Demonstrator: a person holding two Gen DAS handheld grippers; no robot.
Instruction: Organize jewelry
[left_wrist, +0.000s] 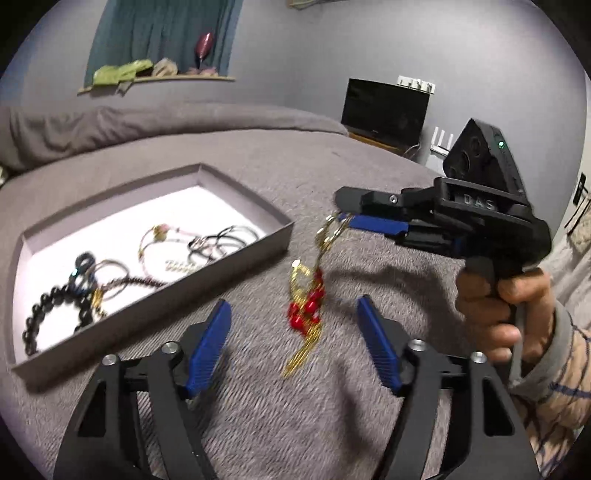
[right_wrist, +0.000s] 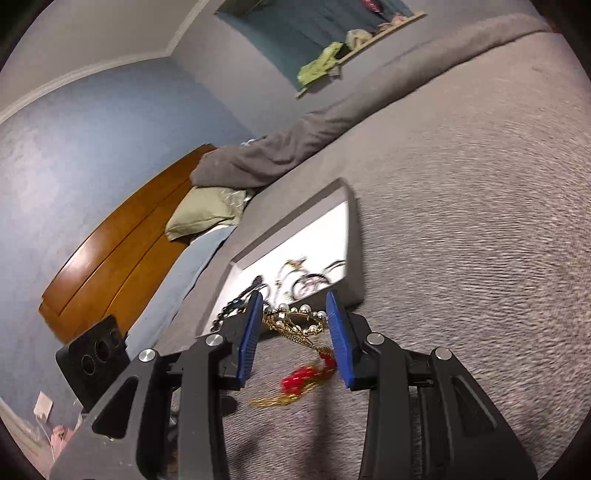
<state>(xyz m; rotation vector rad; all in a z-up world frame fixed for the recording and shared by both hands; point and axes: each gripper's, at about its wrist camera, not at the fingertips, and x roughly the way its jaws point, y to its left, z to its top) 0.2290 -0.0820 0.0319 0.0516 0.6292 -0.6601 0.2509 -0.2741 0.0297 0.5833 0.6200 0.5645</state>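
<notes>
Motion blur smears the gold-and-red necklace dangling from your right hand-held gripper, which grasps its top; your left hand-held gripper, near, stands released around it.

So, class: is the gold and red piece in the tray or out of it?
Out. The gold and red piece hangs from the right gripper above the grey blanket, beside the tray.

Bedroom in a home. Bed under a grey cover filled most of both views; a wooden headboard and pillow stood at its end. Beyond the bed: a curtained window ledge with clothes, a dark screen, blue-grey walls.
</notes>
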